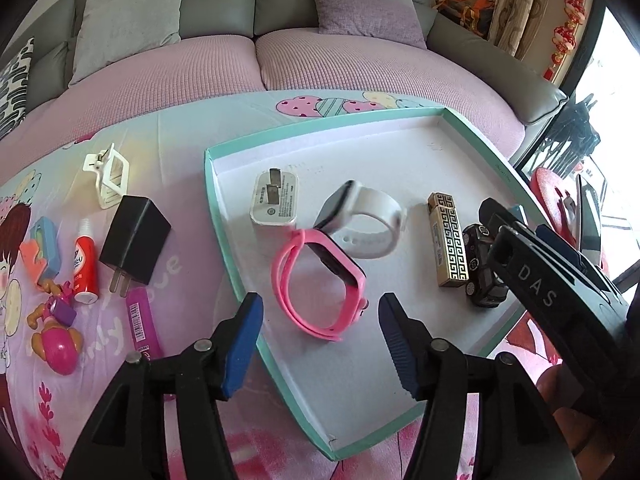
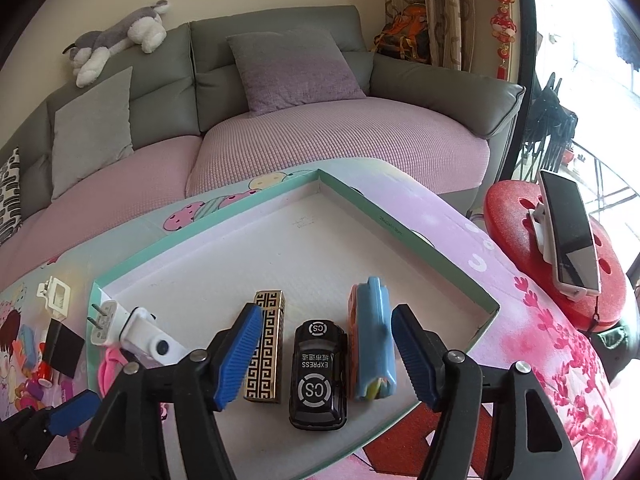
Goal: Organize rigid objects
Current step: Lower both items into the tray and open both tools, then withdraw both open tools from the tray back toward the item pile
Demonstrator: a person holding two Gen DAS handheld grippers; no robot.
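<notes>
A shallow teal-rimmed box lid [image 1: 216,200] [image 2: 404,216] lies on the table. In it are a white charger [image 1: 276,200], a white watch [image 1: 364,220], a pink watch [image 1: 316,280], a gold-patterned lighter [image 1: 448,240] [image 2: 264,348], a black toy car [image 1: 478,256] [image 2: 318,372] and a blue-and-orange toy [image 2: 372,344]. My left gripper [image 1: 320,344] is open, just in front of the pink watch. My right gripper [image 2: 326,356] is open, with the car, lighter and blue toy between its fingers; it also shows in the left wrist view [image 1: 540,276].
Left of the box lie a white hair clip [image 1: 108,176], a black charger [image 1: 134,236], a red-and-white tube [image 1: 85,264], a purple stick [image 1: 142,324], a blue-orange toy [image 1: 42,252] and a pink figure [image 1: 58,340]. A sofa [image 2: 320,128] stands behind; a red stool with a phone [image 2: 570,232] at right.
</notes>
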